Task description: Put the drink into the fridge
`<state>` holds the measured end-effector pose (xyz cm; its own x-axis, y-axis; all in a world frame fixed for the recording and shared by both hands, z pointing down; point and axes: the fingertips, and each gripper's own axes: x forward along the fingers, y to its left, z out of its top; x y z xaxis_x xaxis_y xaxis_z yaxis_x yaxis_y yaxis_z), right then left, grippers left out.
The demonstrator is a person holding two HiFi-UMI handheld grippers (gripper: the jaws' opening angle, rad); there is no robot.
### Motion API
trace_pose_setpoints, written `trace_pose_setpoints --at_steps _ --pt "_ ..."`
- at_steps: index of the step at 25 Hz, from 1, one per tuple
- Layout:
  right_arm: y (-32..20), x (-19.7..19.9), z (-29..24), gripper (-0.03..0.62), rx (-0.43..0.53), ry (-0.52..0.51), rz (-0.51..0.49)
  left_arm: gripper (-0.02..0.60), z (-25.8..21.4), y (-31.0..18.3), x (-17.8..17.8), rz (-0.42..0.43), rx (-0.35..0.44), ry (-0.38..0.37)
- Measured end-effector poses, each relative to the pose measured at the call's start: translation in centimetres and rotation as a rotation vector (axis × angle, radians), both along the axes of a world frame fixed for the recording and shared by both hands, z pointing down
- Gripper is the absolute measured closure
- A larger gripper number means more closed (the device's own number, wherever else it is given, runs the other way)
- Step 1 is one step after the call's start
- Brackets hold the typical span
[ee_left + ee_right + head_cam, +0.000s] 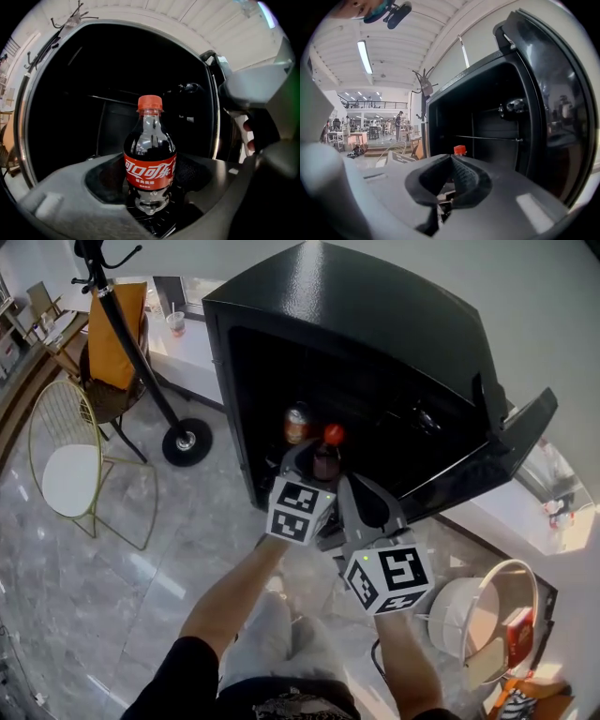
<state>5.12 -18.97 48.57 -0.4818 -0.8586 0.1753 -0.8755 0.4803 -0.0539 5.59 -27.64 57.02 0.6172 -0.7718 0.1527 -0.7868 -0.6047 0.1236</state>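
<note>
Carrying step, item: cola bottle (150,157), upright, clamped in the left gripper (150,187), held at the open fridge (375,334) mouth, not yet inside. Right gripper (451,161): jaws pressed together, empty, alongside. Next move, probably: advance the bottle onto a shelf near the can (296,423), then release.
</note>
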Motion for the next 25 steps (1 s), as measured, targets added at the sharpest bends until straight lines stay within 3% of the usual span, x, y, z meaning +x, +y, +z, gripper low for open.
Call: trace_pose_setpoints --at_steps 10,25 --pt "-2.8 0.6 3.9 0.592 -0.01 0.022 0.02 0.268 5.7 -4.1 3.0 0.036 0.004 -0.033" --pt "-5.0 3.2 7.3 0.592 -0.043 0.01 0.171 0.268 9.7 -8.3 5.9 0.132 0.037 -0.099"
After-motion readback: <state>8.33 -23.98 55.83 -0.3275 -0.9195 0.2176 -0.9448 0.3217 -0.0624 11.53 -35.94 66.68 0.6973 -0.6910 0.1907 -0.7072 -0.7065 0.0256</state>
